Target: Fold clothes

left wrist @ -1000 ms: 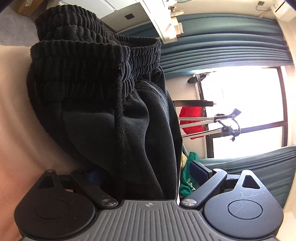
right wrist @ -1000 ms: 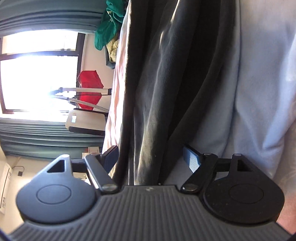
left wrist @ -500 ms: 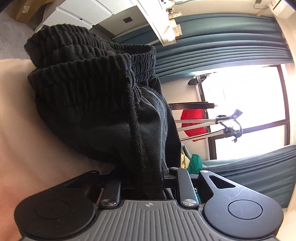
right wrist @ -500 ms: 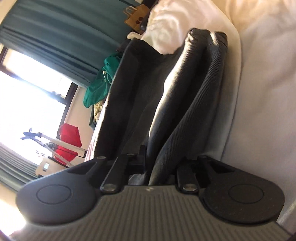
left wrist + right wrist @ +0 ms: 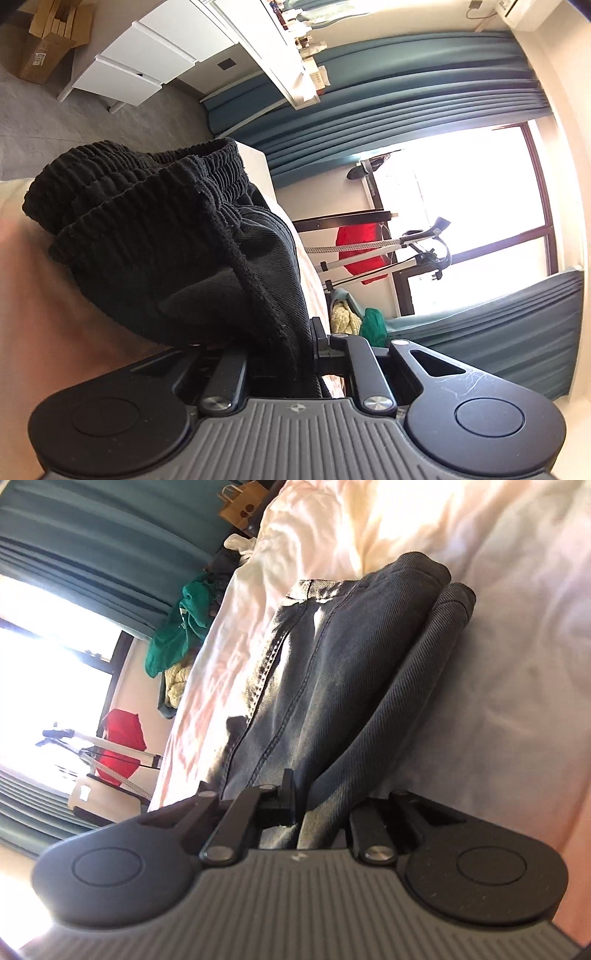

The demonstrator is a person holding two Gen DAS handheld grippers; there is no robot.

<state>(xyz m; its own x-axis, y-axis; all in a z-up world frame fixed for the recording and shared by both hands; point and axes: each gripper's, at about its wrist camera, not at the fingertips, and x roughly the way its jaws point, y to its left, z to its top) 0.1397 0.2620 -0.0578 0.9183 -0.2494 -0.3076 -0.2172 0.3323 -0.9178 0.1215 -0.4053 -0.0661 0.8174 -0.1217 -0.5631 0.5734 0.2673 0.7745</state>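
Teal curtains (image 5: 424,96) are hung beside a bright window (image 5: 480,206); a white drawer unit (image 5: 136,62) is set near cardboard boxes (image 5: 48,40).

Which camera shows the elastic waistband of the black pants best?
The left wrist view: the ribbed waistband fills its upper left, bunched above the left tool. The right wrist view shows only the pant legs.

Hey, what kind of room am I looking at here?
Most likely a bedroom: pale bedding under the dark trousers, teal curtains by a bright window, and a white drawer unit.
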